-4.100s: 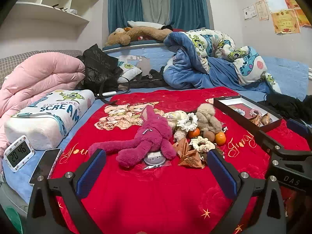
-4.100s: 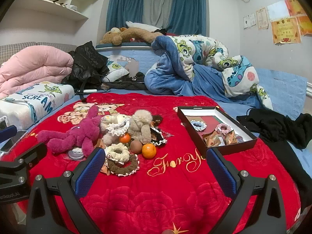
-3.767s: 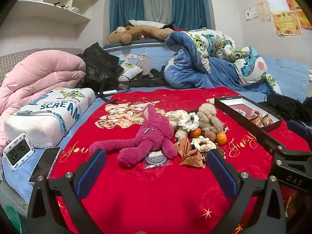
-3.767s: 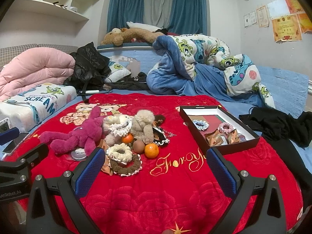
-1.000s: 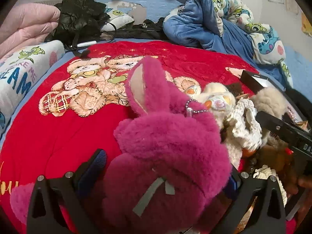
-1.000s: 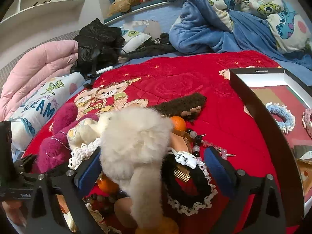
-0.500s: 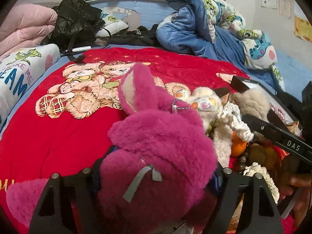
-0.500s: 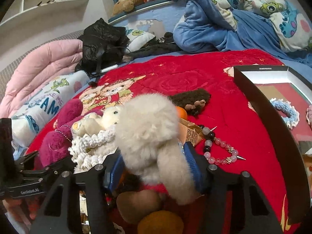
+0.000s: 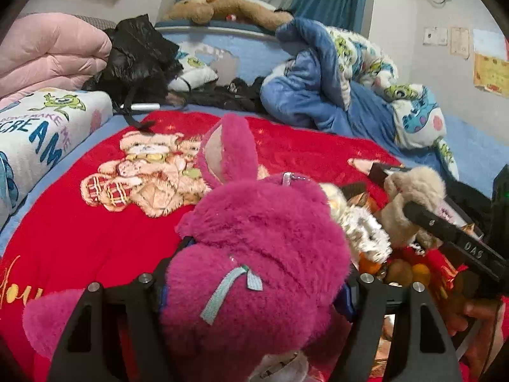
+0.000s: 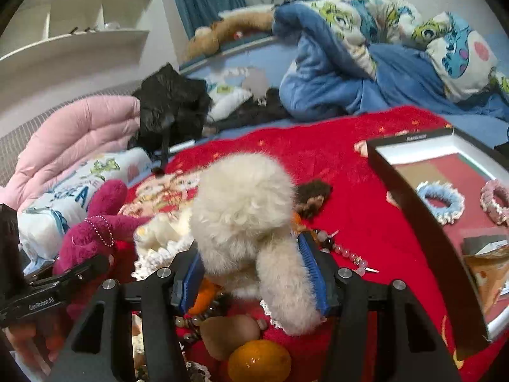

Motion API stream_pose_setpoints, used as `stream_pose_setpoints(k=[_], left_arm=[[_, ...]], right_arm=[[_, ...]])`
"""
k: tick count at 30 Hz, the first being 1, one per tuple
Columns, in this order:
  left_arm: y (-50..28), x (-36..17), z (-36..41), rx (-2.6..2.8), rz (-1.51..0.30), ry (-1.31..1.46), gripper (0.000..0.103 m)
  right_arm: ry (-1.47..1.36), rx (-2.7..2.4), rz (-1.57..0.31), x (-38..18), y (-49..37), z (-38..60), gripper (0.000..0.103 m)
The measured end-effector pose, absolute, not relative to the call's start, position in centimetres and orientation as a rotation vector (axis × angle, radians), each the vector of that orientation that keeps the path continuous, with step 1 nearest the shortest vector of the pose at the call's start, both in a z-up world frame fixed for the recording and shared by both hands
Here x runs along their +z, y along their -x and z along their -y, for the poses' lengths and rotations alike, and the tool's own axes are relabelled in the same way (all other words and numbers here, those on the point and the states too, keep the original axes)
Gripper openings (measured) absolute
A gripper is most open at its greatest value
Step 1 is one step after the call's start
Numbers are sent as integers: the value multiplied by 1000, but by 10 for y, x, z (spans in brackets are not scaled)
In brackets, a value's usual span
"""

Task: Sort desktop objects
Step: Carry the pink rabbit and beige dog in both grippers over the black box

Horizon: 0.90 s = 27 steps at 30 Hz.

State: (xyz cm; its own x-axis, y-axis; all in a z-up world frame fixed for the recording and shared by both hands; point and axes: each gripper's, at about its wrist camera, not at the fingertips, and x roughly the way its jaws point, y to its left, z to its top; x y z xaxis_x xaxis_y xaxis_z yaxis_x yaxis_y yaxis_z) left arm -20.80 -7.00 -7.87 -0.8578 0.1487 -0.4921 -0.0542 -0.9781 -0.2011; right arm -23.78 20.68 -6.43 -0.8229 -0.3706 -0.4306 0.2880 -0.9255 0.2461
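Observation:
My left gripper point(image 9: 254, 273) is shut on the magenta plush rabbit point(image 9: 254, 254), which fills the lower left wrist view; the rabbit also shows at the left of the right wrist view point(image 10: 92, 232). My right gripper point(image 10: 251, 270) is shut on the cream fluffy plush point(image 10: 245, 216), also seen at the right of the left wrist view point(image 9: 410, 197). Below it lie an orange point(image 10: 259, 363), a brown fruit point(image 10: 227, 334), a bead bracelet point(image 10: 343, 251) and lace scrunchies point(image 10: 159, 254) on the red blanket point(image 10: 350, 210).
A black open box point(image 10: 413, 210) at the right holds a blue scrunchie point(image 10: 440, 202) and a pink one point(image 10: 496, 200). A brown furry item point(image 10: 313, 195) lies behind the plush. Pink quilt point(image 9: 51, 54), printed pillow point(image 9: 41, 127), black bag point(image 9: 140, 60) and blue duvet point(image 9: 318, 95) ring the blanket.
Both grippers have closed tighter on their plush toys and lifted them; the rabbit and the cream plush sit higher and the view has tilted up since half a second ago.

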Motion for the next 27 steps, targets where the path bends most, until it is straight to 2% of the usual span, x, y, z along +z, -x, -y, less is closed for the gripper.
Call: stream_pose_setpoints(k=[7, 18, 27], left_arm=[[191, -63, 57, 2935, 185, 760, 77], [156, -25, 28, 2902, 166, 691, 77], [123, 3, -57, 2733, 138, 635, 77]], right_arm=[[-652, -2719, 226, -53, 227, -204, 54], [-644, -2736, 216, -25, 196, -215, 54], [-615, -2875, 225, 18, 134, -276, 55]])
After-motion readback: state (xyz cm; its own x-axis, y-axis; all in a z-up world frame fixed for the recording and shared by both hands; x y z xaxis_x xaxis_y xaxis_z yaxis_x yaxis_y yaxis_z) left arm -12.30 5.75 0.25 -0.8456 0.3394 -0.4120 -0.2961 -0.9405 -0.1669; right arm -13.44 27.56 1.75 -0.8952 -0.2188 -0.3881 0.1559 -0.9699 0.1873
